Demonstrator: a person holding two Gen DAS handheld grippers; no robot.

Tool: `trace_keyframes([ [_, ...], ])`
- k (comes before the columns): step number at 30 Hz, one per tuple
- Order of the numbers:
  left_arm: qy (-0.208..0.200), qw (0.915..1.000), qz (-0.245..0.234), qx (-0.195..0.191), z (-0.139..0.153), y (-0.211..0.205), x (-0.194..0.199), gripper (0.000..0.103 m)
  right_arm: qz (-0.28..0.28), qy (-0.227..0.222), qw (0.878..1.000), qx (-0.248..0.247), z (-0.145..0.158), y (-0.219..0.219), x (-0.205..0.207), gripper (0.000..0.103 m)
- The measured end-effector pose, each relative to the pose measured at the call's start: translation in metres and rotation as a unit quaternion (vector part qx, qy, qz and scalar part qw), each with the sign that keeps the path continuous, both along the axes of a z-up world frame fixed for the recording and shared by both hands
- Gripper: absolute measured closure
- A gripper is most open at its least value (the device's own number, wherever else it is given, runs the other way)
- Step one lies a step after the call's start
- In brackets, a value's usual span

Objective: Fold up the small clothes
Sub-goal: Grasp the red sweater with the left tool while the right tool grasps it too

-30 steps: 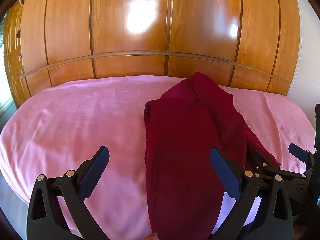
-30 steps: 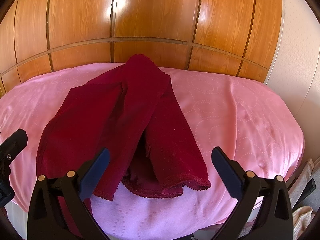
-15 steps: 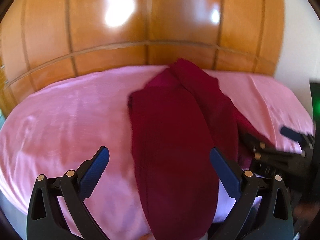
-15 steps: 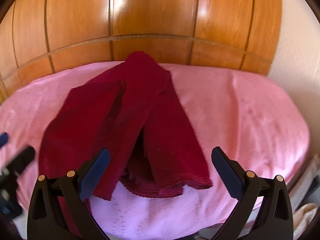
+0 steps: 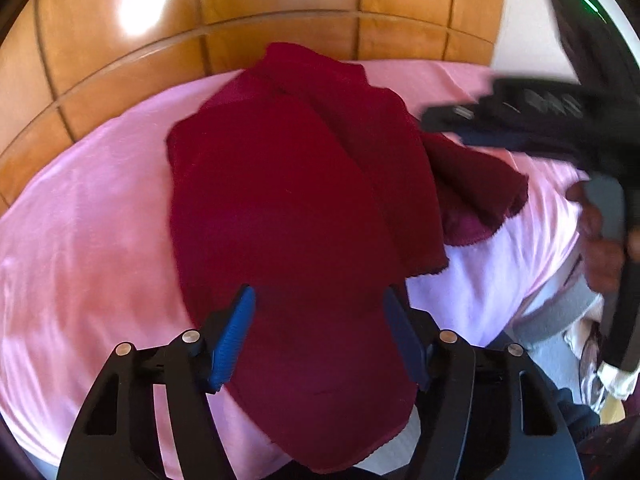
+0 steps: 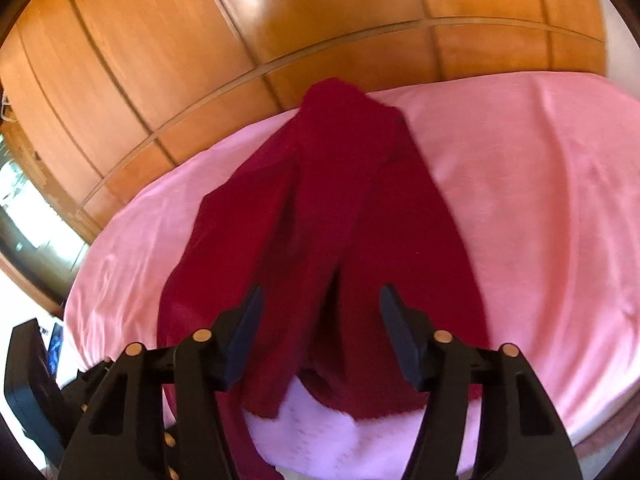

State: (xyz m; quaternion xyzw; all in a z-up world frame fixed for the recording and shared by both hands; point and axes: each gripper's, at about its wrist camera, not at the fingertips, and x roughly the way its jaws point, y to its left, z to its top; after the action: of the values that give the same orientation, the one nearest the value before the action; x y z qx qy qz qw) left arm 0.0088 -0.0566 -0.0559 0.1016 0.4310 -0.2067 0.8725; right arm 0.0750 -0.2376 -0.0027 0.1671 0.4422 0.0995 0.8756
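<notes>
Pink bedspread (image 5: 92,216) under maroon garment (image 5: 288,208); left gripper (image 5: 318,334) and right gripper (image 6: 320,332) hover above, jaws parted.

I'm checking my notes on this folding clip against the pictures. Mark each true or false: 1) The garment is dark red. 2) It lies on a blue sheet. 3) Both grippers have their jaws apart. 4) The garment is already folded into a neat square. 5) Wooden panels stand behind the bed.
1) True: the garment is dark red.
2) False: the sheet is pink.
3) True: the left gripper and the right gripper both have their jaws apart, with cloth showing between them.
4) False: it lies long and rumpled, with loose ends near the bed's edge.
5) True: the wooden panels rise behind the bed.
</notes>
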Motion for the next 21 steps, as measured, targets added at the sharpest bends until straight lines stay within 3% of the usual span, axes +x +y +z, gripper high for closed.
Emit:
trace_keyframes([
  [2, -0.005, 0.9999, -0.010, 0.007, -0.004, -0.006, 0.000, 0.037, 0.004, 0.018, 1.000, -0.008, -0.009, 0.004, 0.015, 0.046],
  [3, -0.009, 0.9998, -0.014, 0.013, -0.006, -0.009, 0.001, 0.039, 0.014, 0.028, 1.000, -0.004, -0.015, 0.007, 0.025, 0.053],
  [5, -0.001, 0.9993, -0.024, 0.029, -0.016, -0.016, 0.004, 0.072, 0.037, 0.045, 0.998, -0.012, -0.026, 0.014, 0.042, 0.071],
  [7, 0.011, 0.9992, -0.033, 0.021, -0.021, -0.016, 0.006, 0.084, 0.058, 0.043, 0.997, -0.026, -0.028, 0.020, 0.047, 0.095],
  [8, 0.010, 0.9994, -0.033, 0.009, -0.018, -0.012, 0.005, 0.097, 0.065, 0.038, 0.997, -0.034, -0.025, 0.021, 0.048, 0.095],
  [10, 0.020, 0.9990, -0.031, -0.024, -0.012, -0.001, 0.006, 0.101, 0.069, 0.021, 0.996, -0.043, -0.016, 0.019, 0.045, 0.096],
  [14, 0.044, 0.9911, -0.009, -0.126, 0.015, 0.041, 0.009, 0.101, 0.059, -0.011, 0.998, -0.016, 0.011, -0.002, 0.042, 0.097],
  [19, 0.028, 0.9776, 0.059, -0.200, 0.048, 0.094, 0.026, 0.101, 0.000, -0.046, 0.998, -0.053, 0.036, -0.046, 0.049, 0.097],
  [21, 0.006, 0.9679, 0.098, -0.231, 0.067, 0.125, 0.039, 0.102, -0.033, -0.043, 0.996, -0.076, 0.035, -0.069, 0.061, 0.097],
])
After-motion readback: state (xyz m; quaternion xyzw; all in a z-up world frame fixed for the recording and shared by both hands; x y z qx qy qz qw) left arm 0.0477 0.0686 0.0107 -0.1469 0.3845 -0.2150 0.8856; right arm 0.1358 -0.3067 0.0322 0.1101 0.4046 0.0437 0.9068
